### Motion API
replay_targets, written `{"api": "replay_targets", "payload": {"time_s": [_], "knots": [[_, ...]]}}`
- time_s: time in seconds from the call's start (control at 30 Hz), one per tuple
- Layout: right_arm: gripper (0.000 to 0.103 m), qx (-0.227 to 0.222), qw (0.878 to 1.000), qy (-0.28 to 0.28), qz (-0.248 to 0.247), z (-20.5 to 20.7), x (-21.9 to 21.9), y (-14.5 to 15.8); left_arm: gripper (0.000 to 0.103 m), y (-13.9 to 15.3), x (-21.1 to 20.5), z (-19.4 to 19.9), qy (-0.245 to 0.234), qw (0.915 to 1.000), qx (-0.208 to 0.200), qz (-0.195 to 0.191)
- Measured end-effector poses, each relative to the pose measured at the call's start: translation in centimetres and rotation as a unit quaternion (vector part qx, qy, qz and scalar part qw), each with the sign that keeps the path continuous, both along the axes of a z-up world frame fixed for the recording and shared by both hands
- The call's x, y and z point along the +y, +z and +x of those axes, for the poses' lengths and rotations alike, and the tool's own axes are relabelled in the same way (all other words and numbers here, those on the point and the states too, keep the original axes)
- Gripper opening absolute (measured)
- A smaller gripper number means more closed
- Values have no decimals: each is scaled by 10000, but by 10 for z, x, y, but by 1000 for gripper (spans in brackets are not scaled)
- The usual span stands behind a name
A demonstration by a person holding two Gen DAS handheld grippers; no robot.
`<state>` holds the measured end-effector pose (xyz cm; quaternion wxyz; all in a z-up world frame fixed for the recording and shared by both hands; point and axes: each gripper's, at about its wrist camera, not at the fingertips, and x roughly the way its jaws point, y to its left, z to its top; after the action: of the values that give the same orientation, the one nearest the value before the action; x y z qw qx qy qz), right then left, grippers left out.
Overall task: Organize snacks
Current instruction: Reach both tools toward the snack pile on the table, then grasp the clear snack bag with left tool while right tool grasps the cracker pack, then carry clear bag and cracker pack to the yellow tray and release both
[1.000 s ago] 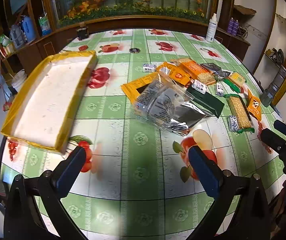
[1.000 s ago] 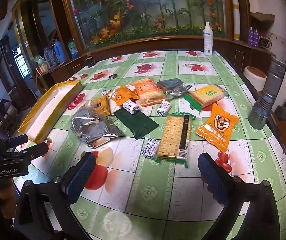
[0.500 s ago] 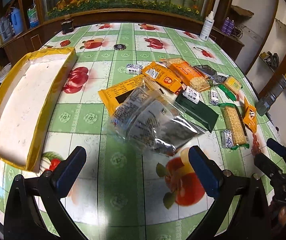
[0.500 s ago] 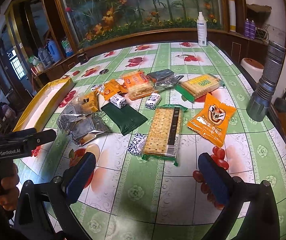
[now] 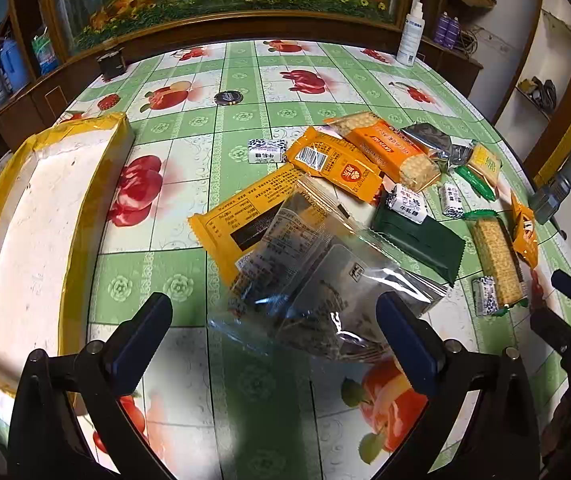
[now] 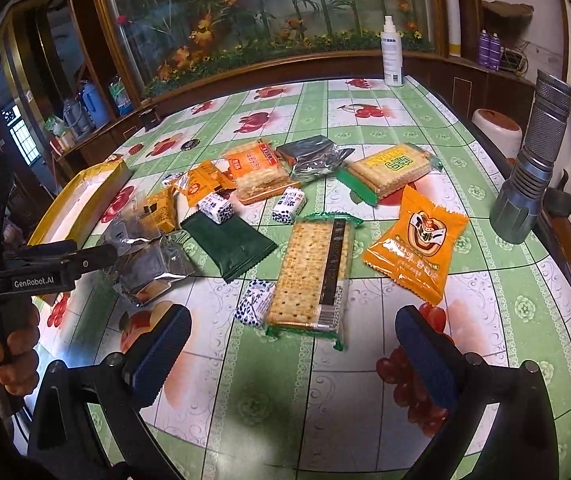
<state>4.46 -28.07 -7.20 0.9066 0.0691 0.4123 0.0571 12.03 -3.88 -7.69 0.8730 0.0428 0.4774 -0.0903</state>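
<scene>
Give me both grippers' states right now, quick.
Left gripper: open, holding nothing, jaws spread above the clear snack bag.
Right gripper: open, empty, in front of the long cracker pack.

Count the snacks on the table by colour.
Orange plastic packets: 4
Shiny silver packets: 2
Flat dark green packet: 1
Clear green-edged cracker packs: 2
Small white-and-blue wrapped candies: 4
Total: 13

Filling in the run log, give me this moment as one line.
left tool: open, over silver packet | right tool: open, near cracker pack | tray: no snacks
</scene>
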Motion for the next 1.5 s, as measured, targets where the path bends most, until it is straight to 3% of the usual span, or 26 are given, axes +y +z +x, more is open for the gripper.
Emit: {"api": "replay_targets", "payload": {"time_s": [0.23,0.33,0.4,0.57,0.63,0.7,0.77,0.93,1.17,1.5], "knots": [[95,217,9994,-278,-16,27,-2,-13,102,-12,-2,14,-175,9998,93,85],[84,302,9988,-366,-98,41,-2,-19,102,-17,0,21,-224,9996,147,56],[71,397,9984,-391,-67,50,-3,-25,103,-20,4,25,-239,9996,167,-45],[68,470,9978,-378,-288,63,1,-34,103,-25,13,36,-140,9992,262,-249],[58,431,9972,-332,-519,64,5,-35,96,-24,13,35,-95,9996,186,-191],[49,381,9972,-262,-579,62,6,-35,58,-28,10,34,-128,9996,239,-61],[49,354,9980,-211,-487,61,3,-34,58,-29,10,30,-41,9997,167,155],[48,228,9993,-185,-237,51,-4,-28,55,-23,22,14,97,9997,199,-116],[48,-157,9997,-119,-116,27,-4,2,55,6,34,-28,446,9987,-216,-89],[47,-561,9956,736,143,-2,59,41,55,36,65,-71,984,9924,-730,99]]}}
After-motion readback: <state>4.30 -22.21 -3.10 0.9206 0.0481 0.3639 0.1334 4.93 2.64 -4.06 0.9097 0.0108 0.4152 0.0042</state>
